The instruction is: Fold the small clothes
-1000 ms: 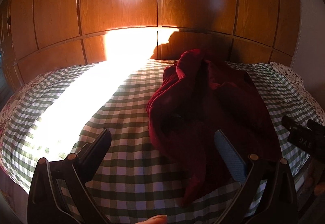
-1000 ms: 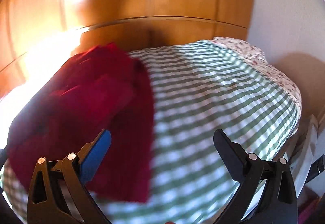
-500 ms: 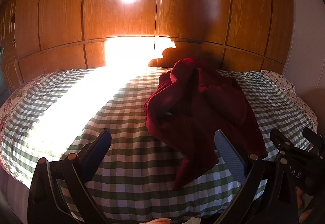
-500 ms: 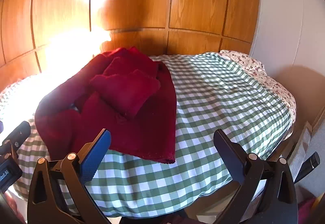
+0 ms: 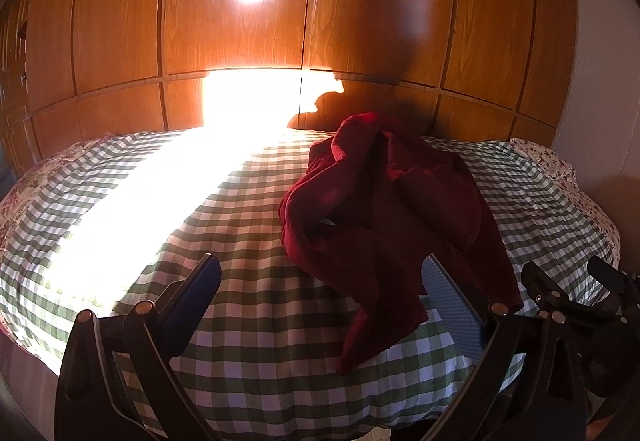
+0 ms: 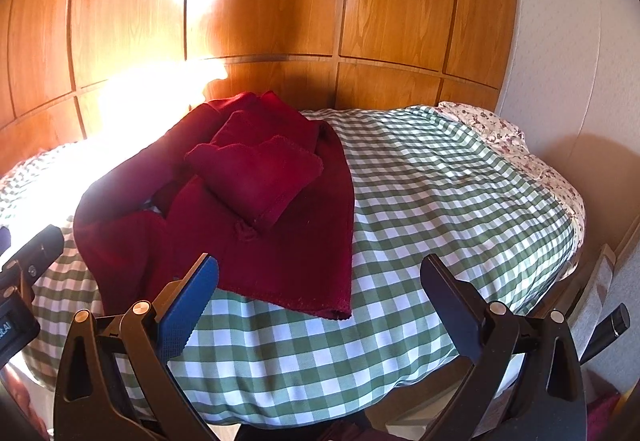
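Fingers [image 6: 448, 289] apart; sunlit sheet [image 5: 120, 201] leftward.

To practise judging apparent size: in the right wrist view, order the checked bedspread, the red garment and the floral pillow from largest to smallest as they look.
1. Checked bedspread, largest.
2. Red garment.
3. Floral pillow, smallest, though it lies farthest from the camera and is only partly seen, so its true size is unsure.

Harsh sunlight blows out the green-checked bedspread [image 5: 248, 325] and glossy wooden wall panels [image 5: 236, 25]; elsewhere dim, edges fisheye-bowed.
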Motion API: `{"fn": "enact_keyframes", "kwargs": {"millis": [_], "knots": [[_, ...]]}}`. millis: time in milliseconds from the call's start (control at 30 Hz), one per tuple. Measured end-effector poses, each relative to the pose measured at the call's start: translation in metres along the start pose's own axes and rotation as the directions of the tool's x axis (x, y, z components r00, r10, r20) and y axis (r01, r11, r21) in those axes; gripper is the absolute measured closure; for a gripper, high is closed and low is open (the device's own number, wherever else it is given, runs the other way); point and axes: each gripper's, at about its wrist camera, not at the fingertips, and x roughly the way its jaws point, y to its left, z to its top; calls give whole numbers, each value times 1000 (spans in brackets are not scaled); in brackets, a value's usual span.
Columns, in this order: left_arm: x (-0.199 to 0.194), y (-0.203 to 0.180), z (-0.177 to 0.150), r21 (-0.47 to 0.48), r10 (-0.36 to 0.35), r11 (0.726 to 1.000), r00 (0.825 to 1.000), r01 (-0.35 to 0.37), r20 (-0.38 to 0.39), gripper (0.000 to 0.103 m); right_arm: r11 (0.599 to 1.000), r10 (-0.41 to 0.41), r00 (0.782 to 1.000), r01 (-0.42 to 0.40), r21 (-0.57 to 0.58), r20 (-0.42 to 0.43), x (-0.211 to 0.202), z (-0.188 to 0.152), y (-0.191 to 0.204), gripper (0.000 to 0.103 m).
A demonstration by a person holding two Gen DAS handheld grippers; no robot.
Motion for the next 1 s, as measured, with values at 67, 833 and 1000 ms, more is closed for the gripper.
{"fn": "enact_keyframes", "kwargs": {"millis": [67,833,1000], "knots": [[3,1,-1,-7,4,1000,1000,-4,-20,3,1000,2,1000,-2,-3,-6,2,-1,0,3],[14,7,-3,-8,17,1000,998,-17,-55,3,1000,9,999,-9,2,-33,14,-5,2,3],[13,5,-3,2,17,1000,999,-17,-48,3,1000,11,1000,-11,1,-26,13,-4,2,3]]}}
